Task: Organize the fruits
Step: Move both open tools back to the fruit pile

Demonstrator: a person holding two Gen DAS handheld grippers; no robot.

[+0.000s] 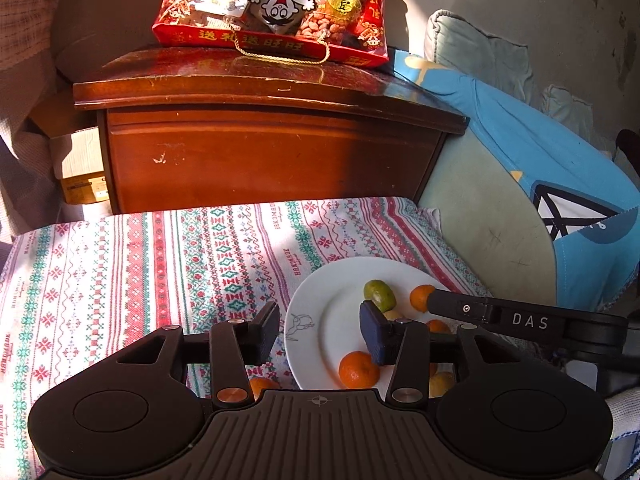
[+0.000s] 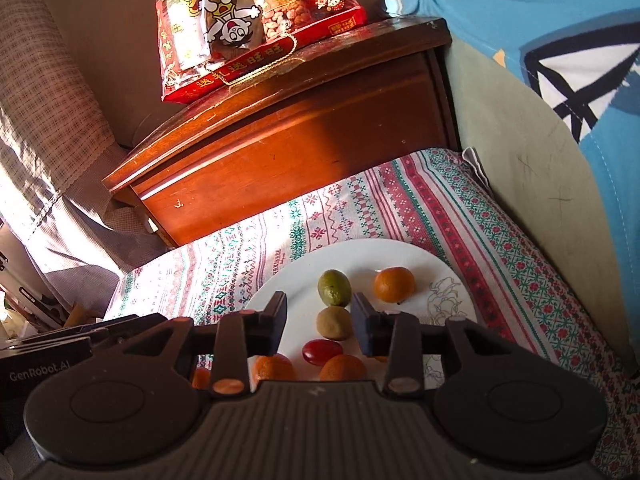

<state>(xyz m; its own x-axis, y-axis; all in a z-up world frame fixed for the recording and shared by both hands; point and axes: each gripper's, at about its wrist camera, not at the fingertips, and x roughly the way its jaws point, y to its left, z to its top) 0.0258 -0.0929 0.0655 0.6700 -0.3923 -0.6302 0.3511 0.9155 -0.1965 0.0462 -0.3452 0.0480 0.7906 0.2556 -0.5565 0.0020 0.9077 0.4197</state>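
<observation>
Two views. Left wrist: left gripper [image 1: 319, 334] spread, empty, over the plate [image 1: 316, 280] rim; one orange [image 1: 359, 369] lies just below its right pad, one more orange [image 1: 262, 386] off-plate on the cloth [image 1: 120, 272].

Right wrist: right gripper [image 2: 319, 326] spread, empty; brown fruit [image 2: 335, 322] straight ahead between its fingers, long axis upright. On the plate [image 2: 360, 252]: three oranges, one green, one brown, one red.

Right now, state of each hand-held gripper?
Left hand-held gripper: open, holding nothing, above the plate.
Right hand-held gripper: open, holding nothing.
</observation>
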